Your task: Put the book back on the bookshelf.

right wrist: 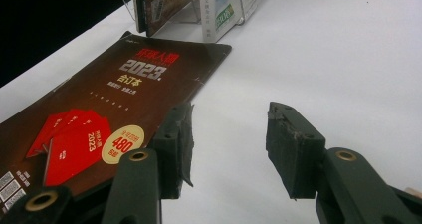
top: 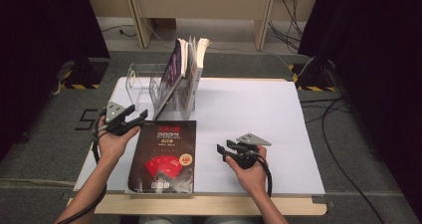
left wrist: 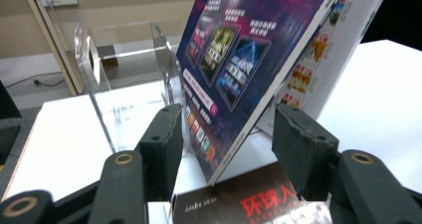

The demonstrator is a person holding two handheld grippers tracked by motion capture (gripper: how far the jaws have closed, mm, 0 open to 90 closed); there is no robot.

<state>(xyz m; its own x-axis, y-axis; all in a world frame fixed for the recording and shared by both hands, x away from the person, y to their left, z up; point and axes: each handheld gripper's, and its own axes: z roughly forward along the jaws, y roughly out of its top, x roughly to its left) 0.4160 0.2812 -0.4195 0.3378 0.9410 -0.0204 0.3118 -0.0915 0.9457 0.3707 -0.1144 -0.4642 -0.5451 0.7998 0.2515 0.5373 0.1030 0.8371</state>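
A dark book [top: 165,157] with red cards and "2023" on its cover lies flat on the white table [top: 249,114], near the front edge; it also shows as a dark book [right wrist: 107,114] and a dark book [left wrist: 249,201]. Behind it, a clear acrylic rack [top: 144,84] holds several books, among them a leaning purple-covered book [top: 171,74], seen close as a purple-covered book [left wrist: 249,50]. My left gripper [top: 137,118] stands open at the dark book's far left corner, nothing between its jaws. My right gripper [top: 225,151] is open just right of that book, above bare table.
The rack's left compartments [left wrist: 119,79] hold nothing. Bare white table [right wrist: 323,59] spreads to the right of the books. Beyond the table are wooden furniture legs [top: 142,20], floor cables [top: 343,129] and dark curtains on both sides.
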